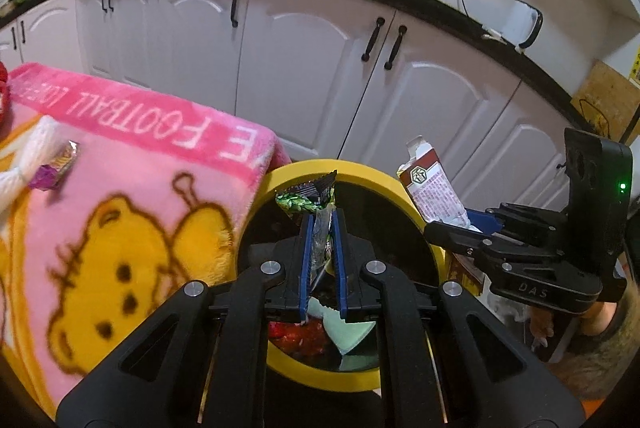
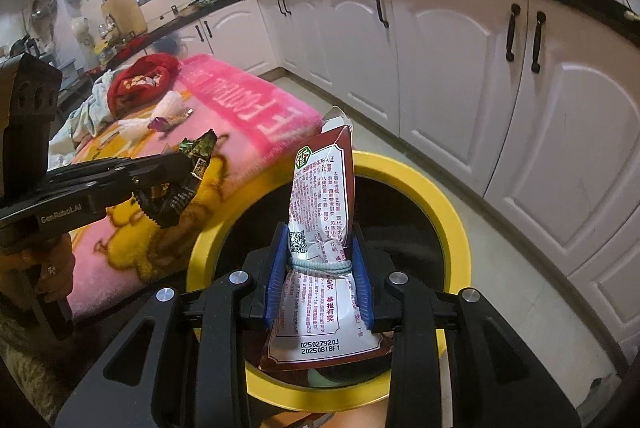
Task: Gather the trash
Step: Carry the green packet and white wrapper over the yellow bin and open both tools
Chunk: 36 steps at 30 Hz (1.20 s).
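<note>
My left gripper [image 1: 321,228] is shut on a thin dark green snack wrapper [image 1: 308,195], held over the mouth of a yellow-rimmed bin [image 1: 304,169]. In the right wrist view that left gripper [image 2: 188,183] comes in from the left with the wrapper [image 2: 196,163] at its tip. My right gripper [image 2: 320,248] is shut on a dark red and white seasoning packet [image 2: 320,195] bound with a pale elastic band, upright above the same bin [image 2: 440,195]. From the left wrist view the right gripper [image 1: 470,222] and its packet [image 1: 432,187] hang at the bin's right side.
A pink blanket with a yellow bear [image 1: 132,211] covers the table left of the bin; a purple wrapper [image 1: 56,167] and white bag [image 2: 172,103] lie on it, with a red cloth [image 2: 140,79] farther back. White cabinets [image 1: 320,79] stand behind. Trash lies inside the bin.
</note>
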Each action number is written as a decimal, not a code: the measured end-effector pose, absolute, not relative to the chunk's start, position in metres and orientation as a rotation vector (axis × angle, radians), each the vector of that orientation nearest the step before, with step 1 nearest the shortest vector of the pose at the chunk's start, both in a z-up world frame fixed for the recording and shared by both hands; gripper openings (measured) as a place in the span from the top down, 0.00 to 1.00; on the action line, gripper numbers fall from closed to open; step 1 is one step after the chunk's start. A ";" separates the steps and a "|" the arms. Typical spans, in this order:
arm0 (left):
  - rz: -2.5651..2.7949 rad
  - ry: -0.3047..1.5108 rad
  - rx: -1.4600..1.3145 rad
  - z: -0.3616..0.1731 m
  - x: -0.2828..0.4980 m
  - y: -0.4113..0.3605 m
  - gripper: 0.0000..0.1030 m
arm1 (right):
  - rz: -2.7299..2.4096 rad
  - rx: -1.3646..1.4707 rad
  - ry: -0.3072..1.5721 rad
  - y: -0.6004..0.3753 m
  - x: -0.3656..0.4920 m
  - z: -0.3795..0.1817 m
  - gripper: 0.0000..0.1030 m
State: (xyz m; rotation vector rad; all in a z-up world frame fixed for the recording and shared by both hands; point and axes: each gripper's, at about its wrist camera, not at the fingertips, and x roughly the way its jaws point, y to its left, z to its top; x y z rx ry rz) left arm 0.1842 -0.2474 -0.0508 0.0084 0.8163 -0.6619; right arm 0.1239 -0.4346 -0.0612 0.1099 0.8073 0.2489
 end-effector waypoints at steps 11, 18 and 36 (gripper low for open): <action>-0.632 0.861 0.009 -0.073 0.193 -0.248 0.48 | 0.227 0.155 0.849 -0.445 0.126 -0.081 0.57; -0.548 0.800 0.011 -0.060 0.184 -0.217 0.16 | 0.205 0.166 0.820 -0.448 0.123 -0.070 0.49; -0.367 0.581 -0.001 -0.001 0.155 -0.121 0.11 | 0.342 0.052 0.712 -0.367 0.124 0.000 0.39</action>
